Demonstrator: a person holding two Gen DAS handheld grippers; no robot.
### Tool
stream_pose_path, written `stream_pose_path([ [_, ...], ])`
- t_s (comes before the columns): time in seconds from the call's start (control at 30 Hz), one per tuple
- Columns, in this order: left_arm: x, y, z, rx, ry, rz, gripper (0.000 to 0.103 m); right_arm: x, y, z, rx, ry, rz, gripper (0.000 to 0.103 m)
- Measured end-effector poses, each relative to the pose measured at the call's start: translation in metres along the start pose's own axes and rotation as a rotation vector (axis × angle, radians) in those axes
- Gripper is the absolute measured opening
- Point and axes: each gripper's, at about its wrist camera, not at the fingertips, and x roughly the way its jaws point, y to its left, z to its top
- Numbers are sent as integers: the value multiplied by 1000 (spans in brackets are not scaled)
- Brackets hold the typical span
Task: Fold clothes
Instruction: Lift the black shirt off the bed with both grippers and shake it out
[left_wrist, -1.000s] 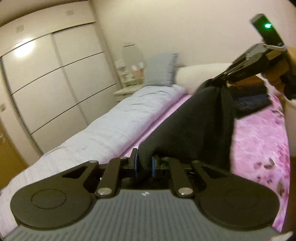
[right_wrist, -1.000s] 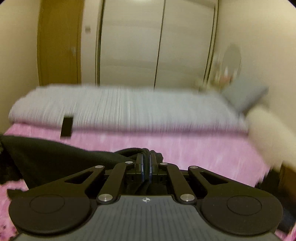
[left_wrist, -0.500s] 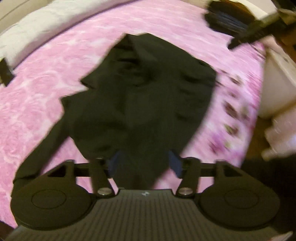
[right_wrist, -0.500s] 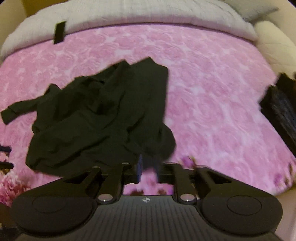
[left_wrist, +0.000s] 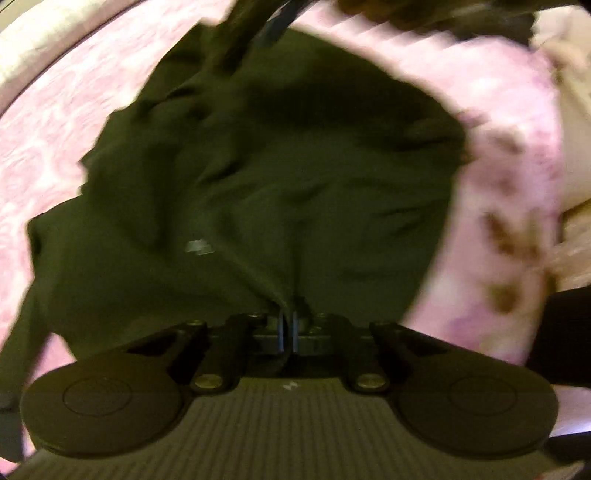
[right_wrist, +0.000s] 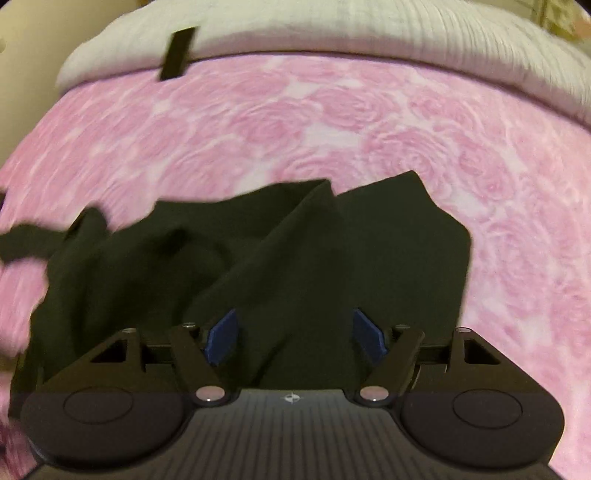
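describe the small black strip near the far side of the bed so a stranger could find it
Start at the pink rose-patterned blanket and follow it to its far edge, where the pale ribbed quilt begins. The black strip lies tilted across that seam; unlike the crumpled black garment, it is small, flat and straight-edged.

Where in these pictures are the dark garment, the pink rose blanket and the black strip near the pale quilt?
dark garment (right_wrist: 369, 251): right wrist view, on its flat upper panel.
pink rose blanket (right_wrist: 266, 125): right wrist view, on a bare rose patch beyond the garment.
black strip (right_wrist: 179, 51): right wrist view, on its middle, at the quilt's edge.
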Motion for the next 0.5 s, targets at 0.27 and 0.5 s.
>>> stream_pose_path([
  [0.27, -43, -36, -17, 5, -21, -96, 1, -32, -18, -3, 80, -26, -36, 0],
  [0.5, -49, -78, -20, 144, -43, -277, 1, -112, -53, -67, 223, 35, -81, 18],
])
